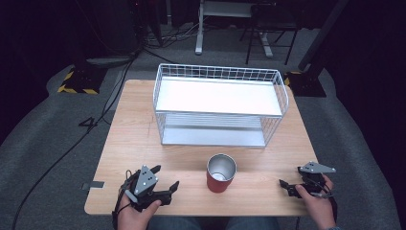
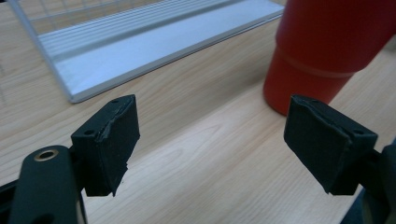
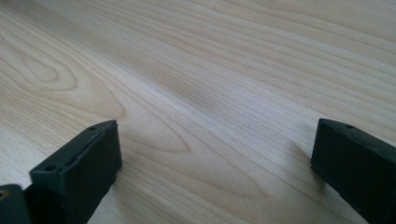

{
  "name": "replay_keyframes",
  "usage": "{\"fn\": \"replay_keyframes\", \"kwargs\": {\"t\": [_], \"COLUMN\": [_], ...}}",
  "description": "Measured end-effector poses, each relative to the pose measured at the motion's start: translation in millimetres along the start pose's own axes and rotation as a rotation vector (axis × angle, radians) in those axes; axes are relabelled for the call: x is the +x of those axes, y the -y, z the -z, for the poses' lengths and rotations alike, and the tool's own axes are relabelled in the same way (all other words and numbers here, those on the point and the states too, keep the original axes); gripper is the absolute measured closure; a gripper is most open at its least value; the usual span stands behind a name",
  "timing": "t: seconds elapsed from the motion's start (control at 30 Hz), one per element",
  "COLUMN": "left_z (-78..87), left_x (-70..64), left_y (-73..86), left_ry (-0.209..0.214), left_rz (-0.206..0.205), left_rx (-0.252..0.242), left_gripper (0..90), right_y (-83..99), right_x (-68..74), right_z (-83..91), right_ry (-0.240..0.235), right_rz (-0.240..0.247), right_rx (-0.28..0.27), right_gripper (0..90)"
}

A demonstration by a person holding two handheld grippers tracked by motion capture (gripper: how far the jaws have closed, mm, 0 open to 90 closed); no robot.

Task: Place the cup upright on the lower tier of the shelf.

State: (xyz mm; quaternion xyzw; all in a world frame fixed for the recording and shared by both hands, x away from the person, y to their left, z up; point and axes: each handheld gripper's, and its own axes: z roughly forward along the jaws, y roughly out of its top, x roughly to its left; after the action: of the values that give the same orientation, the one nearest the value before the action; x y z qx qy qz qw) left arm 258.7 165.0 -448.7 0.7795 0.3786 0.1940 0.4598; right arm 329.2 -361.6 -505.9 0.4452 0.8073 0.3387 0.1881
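A red cup [image 1: 221,173] with a shiny metal inside is standing upright near the counter's [image 1: 134,139] front edge, between the 2 grippers. The left gripper [image 1: 165,178] is sitting spread just beside it; the right gripper [image 1: 289,183] is resting spread, farther off. A white wire rack [image 1: 218,104] is standing behind, bare wood lying between.

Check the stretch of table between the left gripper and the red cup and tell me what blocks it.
Nothing visible does. The left gripper stands open, with bare wooden table between it and the red cup. The wire rack sits farther back, off that path.
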Motion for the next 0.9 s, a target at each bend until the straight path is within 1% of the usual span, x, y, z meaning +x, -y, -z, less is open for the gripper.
{"fn": "replay_keyframes", "kwargs": {"t": [0.03, 0.2, 0.23, 0.27, 0.3, 0.37, 0.4, 0.43, 0.47, 0.5, 0.53, 0.57, 0.6, 0.63, 0.67, 0.77, 0.8, 0.83, 0.87, 0.9], "left_z": [0.0, -9.5, -9.5, -12.5, -13.9, -14.9, -19.1, -19.1, -24.2, -25.8, -28.0, -28.0, -30.8, -30.8, -31.9, -34.8, -36.8, -38.1, -40.0, -42.5], "left_x": [0.0, -14.7, -14.7, -19.8, -21.7, -23.4, -28.3, -28.3, -30.9, -31.7, -33.9, -33.9, -37.4, -37.4, -39.9, -47.1, -50.8, -52.9, -55.5, -57.7], "left_y": [0.0, -2.0, -2.0, -2.6, -3.0, -3.3, -3.5, -3.5, -2.6, -2.3, -1.8, -1.8, -2.3, -2.3, -3.1, -4.9, -5.7, -6.0, -6.0, -6.2], "left_ry": [0.000, 0.048, 0.048, 0.061, 0.063, 0.065, 0.080, 0.080, 0.090, 0.091, 0.101, 0.101, 0.105, 0.105, 0.103, 0.117, 0.122, 0.125, 0.134, 0.140], "left_rz": [0.000, -0.016, -0.016, -0.016, -0.023, -0.025, -0.018, -0.018, -0.011, -0.010, 0.003, 0.003, -0.004, -0.004, -0.014, -0.020, -0.029, -0.032, -0.027, -0.034], "left_rx": [0.000, 0.004, 0.004, 0.002, 0.001, 0.000, -0.012, -0.012, -0.014, -0.016, -0.018, -0.018, -0.027, -0.027, -0.033, -0.046, -0.050, -0.050, -0.050, -0.048], "left_gripper": [18.9, 18.9, 18.9, 19.0, 19.1, 19.3, 19.4, 19.6, 20.5, 20.8, 20.8, 20.8, 20.8, 20.8, 20.8, 20.5, 19.9, 19.7, 19.5, 19.2], "right_y": [0.0, 0.0, 0.0, 0.0, 0.0, 0.0, 0.0, 0.0, 0.0, 0.0, 0.0, 0.0, 0.0, 0.0, 0.0, 0.0, 0.0, 0.0, 0.0, 0.0], "right_x": [0.0, 0.0, 0.0, 0.0, 0.0, 0.0, 0.0, 0.0, 0.0, 0.0, 0.0, 0.0, 0.0, 0.0, 0.0, 0.0, 0.0, 0.0, 0.0, 0.0], "right_z": [0.0, 0.0, 0.0, 0.0, 0.0, 0.0, 0.0, 0.0, 0.0, 0.0, 0.0, 0.0, 0.0, 0.0, 0.0, 0.0, 0.0, 0.0, 0.0, 0.0], "right_ry": [0.000, 0.000, 0.000, 0.000, 0.000, 0.000, 0.000, 0.000, 0.000, 0.000, 0.000, 0.000, 0.000, 0.000, 0.000, 0.000, 0.000, 0.000, 0.000, 0.000], "right_rz": [0.000, 0.000, 0.000, 0.000, 0.000, 0.000, 0.000, 0.000, 0.000, 0.000, 0.000, 0.000, 0.000, 0.000, 0.000, 0.000, 0.000, 0.000, 0.000, 0.000], "right_rx": [0.000, 0.000, 0.000, 0.000, 0.000, 0.000, 0.000, 0.000, 0.000, 0.000, 0.000, 0.000, 0.000, 0.000, 0.000, 0.000, 0.000, 0.000, 0.000, 0.000], "right_gripper": [1.9, 1.9, 1.9, 1.9, 1.9, 1.9, 1.9, 1.9, 1.9, 1.9, 1.9, 1.9, 1.9, 1.9, 1.9, 1.9, 1.9, 1.9, 1.9, 1.9]}}
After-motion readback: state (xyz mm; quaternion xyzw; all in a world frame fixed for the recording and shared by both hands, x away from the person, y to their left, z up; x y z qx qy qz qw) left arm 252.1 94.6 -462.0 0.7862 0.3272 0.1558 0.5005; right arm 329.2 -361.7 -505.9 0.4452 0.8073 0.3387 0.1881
